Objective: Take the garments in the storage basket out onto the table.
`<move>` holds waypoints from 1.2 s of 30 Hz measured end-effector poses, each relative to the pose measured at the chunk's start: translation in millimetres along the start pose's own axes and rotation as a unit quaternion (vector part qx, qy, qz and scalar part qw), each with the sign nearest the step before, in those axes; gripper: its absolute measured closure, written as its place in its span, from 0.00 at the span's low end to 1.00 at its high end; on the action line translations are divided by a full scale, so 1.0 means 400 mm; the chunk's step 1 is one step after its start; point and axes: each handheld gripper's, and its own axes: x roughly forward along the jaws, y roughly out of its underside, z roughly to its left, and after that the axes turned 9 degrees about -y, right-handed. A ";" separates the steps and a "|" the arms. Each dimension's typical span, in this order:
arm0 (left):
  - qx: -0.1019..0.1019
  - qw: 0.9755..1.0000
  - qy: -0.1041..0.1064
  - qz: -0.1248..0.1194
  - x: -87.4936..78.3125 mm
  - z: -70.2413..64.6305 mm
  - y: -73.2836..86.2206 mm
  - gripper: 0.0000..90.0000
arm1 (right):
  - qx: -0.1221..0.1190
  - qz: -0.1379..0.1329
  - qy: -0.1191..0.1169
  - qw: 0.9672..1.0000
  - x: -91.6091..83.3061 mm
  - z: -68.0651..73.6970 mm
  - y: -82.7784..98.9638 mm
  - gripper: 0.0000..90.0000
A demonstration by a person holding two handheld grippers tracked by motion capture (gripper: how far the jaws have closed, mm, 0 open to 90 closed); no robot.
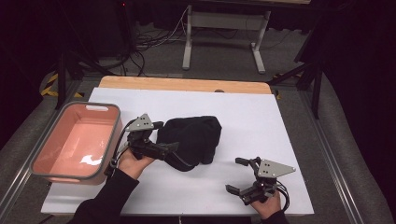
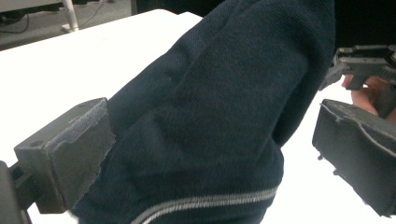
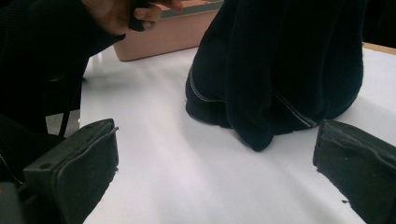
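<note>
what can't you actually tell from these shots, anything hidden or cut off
- What kind of garment the dark garment is: bunched in every view.
- Table under it: hidden by the cloth.
- Whether the left tool grips the fabric: its jaws stand wide, cloth between them.
- Near inside wall of the pink bin: hidden by its rim, high view.

We see a pink bin (image 1: 74,140) with grey rim at the white table's (image 1: 261,121) left edge, open side up. Beyond the table's wooden far edge: a white frame leg stand (image 1: 224,32) and cables (image 1: 149,39) on grey floor.
</note>
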 end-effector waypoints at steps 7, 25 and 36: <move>0.008 1.000 0.016 -0.006 -0.047 -0.006 0.017 0.00 | -0.001 0.000 -0.001 1.000 0.002 -0.001 0.000 0.01; -0.018 0.999 0.031 -0.004 -0.121 0.006 0.102 0.00 | 0.000 0.001 -0.003 1.000 0.003 -0.001 -0.001 0.01; -0.028 0.999 0.028 -0.005 -0.136 0.016 0.165 0.01 | 0.000 0.003 -0.003 1.000 0.004 -0.001 0.000 0.01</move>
